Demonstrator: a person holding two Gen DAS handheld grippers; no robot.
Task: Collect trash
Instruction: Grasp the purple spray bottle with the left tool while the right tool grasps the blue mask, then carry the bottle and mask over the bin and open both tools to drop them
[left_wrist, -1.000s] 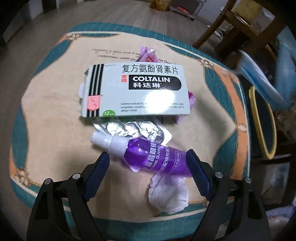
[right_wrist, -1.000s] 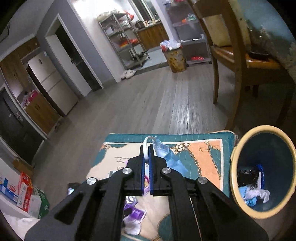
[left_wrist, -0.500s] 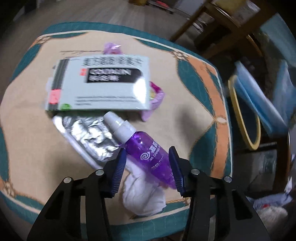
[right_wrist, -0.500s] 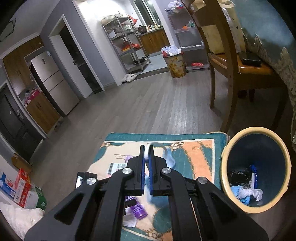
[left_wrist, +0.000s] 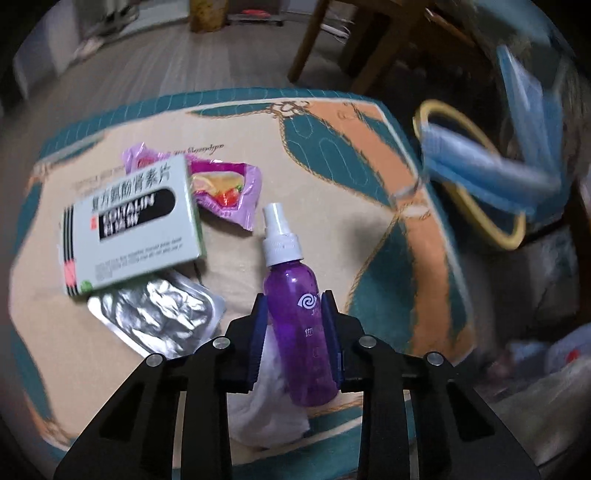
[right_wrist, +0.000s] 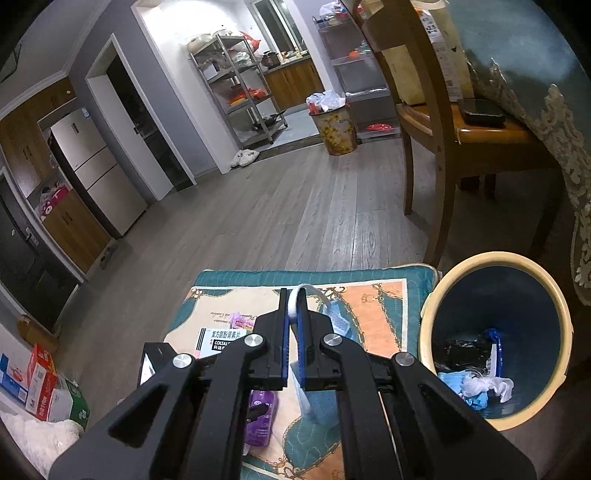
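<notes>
The left tongs (left_wrist: 294, 325) are closing around the purple spray bottle (left_wrist: 297, 321), whose body lies between the two blue pads; the pads appear to be at its sides, though firm pressure cannot be confirmed. The bottle lies on the patterned cushion (left_wrist: 332, 155) near its front edge, white nozzle pointed toward the far edge, partly resting on a crumpled white tissue (left_wrist: 266, 413). A rigid, smooth plastic cylinder is judged here: light, slippery, and liable to roll or squirt out of the pads unless taken across the wide mid-body, not the narrow nozzle. The tissue is soft and may be dragged along.

To the left of the bottle lie a crinkled foil blister sheet (left_wrist: 155, 317), a medicine box (left_wrist: 129, 225) and a pink snack wrapper (left_wrist: 229, 192), all thin and light; the box is stiff, the others flimsy.

The right tongs (right_wrist: 293, 325) are clamped on the white ear loop of a blue face mask (right_wrist: 338, 325), which hangs limp above the cushion's right edge. The yellow-rimmed bin (right_wrist: 428, 317) stands just beside that edge, some trash already inside.
</notes>
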